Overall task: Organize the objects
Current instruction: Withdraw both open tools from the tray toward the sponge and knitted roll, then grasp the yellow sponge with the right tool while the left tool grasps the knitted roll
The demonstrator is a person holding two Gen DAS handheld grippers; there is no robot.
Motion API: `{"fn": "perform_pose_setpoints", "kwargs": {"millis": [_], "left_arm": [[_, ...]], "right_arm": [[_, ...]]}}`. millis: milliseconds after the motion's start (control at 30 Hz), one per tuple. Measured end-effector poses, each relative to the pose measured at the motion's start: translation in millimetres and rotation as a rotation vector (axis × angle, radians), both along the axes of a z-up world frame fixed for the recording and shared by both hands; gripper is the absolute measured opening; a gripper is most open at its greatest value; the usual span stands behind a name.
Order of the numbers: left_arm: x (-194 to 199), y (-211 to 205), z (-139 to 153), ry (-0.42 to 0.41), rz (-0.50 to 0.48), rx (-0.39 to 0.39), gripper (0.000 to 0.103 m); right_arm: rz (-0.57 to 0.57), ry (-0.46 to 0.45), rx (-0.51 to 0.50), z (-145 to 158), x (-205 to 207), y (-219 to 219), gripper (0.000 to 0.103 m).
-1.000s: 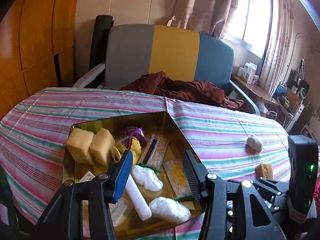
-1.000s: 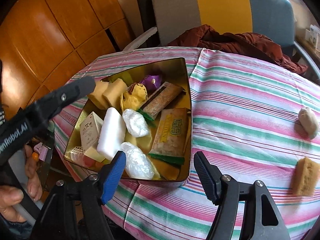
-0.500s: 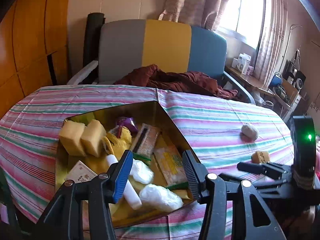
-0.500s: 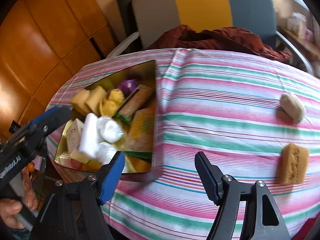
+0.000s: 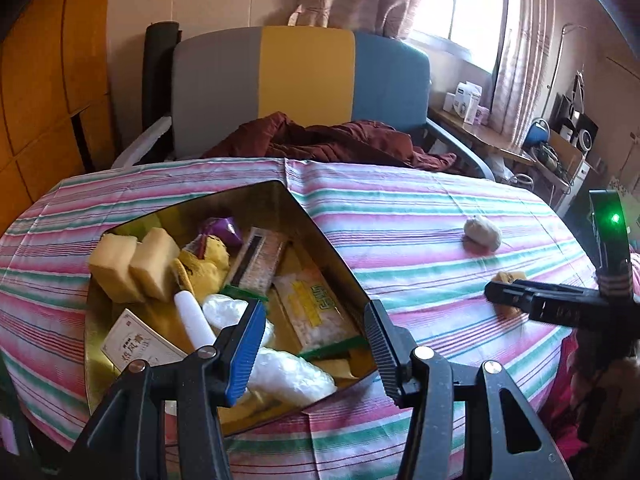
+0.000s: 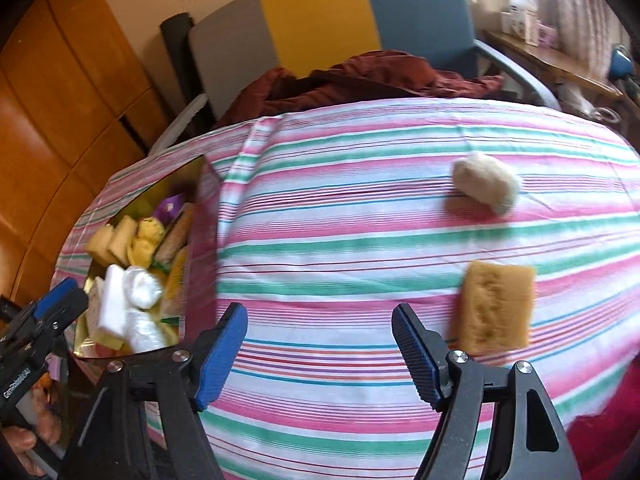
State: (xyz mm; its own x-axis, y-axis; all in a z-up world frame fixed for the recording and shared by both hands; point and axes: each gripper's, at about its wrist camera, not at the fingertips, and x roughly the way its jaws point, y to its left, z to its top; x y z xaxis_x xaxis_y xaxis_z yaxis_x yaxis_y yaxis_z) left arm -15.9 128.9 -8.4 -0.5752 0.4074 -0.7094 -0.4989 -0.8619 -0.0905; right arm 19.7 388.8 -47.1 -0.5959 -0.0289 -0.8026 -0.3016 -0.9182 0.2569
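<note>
A gold tin tray (image 5: 320, 236) on the striped table holds several wrapped snacks, yellow sponges and white packets; it also shows in the right wrist view (image 6: 188, 280). My left gripper (image 5: 312, 332) is open and empty above the tray's near right corner. A tan sponge (image 6: 494, 308) and a pale grey lump (image 6: 486, 182) lie loose on the cloth. My right gripper (image 6: 320, 344) is open and empty, low over the cloth, just left of the sponge. In the left wrist view the lump (image 5: 482, 233) is seen and the sponge (image 5: 505, 278) is mostly hidden by the right gripper.
A grey, yellow and blue chair (image 5: 300, 88) with a dark red cloth (image 5: 332, 140) stands behind the table. Wooden panels (image 6: 60, 80) are at the left. A cluttered side table (image 5: 500, 132) is at the right by the window.
My right gripper has swung right, away from the tray and toward the tan sponge. My left gripper has pulled back a little from the tray. Both stayed open.
</note>
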Motion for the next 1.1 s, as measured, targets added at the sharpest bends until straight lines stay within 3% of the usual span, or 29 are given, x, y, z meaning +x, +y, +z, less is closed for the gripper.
{"fn": "perform_pose_setpoints", "kwargs": {"millis": [400, 833, 1100], "left_arm": [[5, 10, -6, -0.011, -0.027, -0.022, 0.052], [9, 22, -8, -0.007, -0.047, -0.058, 0.052], [10, 38, -9, -0.006, -0.074, -0.089, 0.052]], "right_arm": [[-0.136, -0.036, 0.051, 3, 32, 62, 0.078], [-0.139, -0.080, 0.150, 5, 26, 98, 0.084], [-0.140, -0.071, 0.093, -12, 20, 123, 0.084]]}}
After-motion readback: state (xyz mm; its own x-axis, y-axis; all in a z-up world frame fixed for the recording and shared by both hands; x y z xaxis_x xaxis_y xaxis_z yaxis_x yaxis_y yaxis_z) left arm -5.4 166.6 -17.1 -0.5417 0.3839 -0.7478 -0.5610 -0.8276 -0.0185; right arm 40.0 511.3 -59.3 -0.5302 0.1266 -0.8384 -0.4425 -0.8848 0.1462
